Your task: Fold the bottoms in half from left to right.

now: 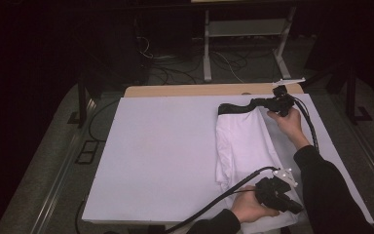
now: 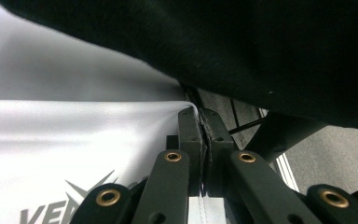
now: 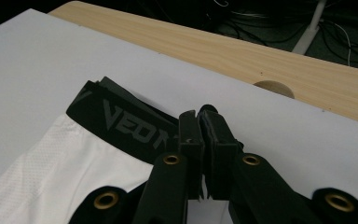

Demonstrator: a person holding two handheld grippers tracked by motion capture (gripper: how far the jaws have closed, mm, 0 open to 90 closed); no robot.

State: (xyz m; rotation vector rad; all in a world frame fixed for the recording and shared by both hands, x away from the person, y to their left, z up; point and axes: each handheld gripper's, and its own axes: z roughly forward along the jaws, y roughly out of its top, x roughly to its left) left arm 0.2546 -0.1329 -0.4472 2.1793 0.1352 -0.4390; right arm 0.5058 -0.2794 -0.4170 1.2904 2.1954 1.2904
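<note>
White shorts point(image 1: 243, 146) with a black waistband point(image 1: 233, 108) lie lengthwise on the right part of the white table cover point(image 1: 165, 146). My right gripper point(image 1: 260, 102) is at the far end, shut on the waistband's right corner. In the right gripper view its jaws point(image 3: 199, 119) press together on the shorts beside the lettered waistband point(image 3: 121, 121). My left gripper point(image 1: 298, 208) is at the near end by the table's front edge. In the left gripper view the jaws point(image 2: 200, 119) are shut on a corner of the white cloth point(image 2: 74, 140), under a dark sleeve point(image 2: 261, 46).
A bare wooden strip point(image 1: 199, 90) of the table runs along the far edge, with a round hole point(image 3: 272, 88) in it. Beyond it on the floor are cables and a white stand point(image 1: 207, 48). The left half of the cover holds nothing.
</note>
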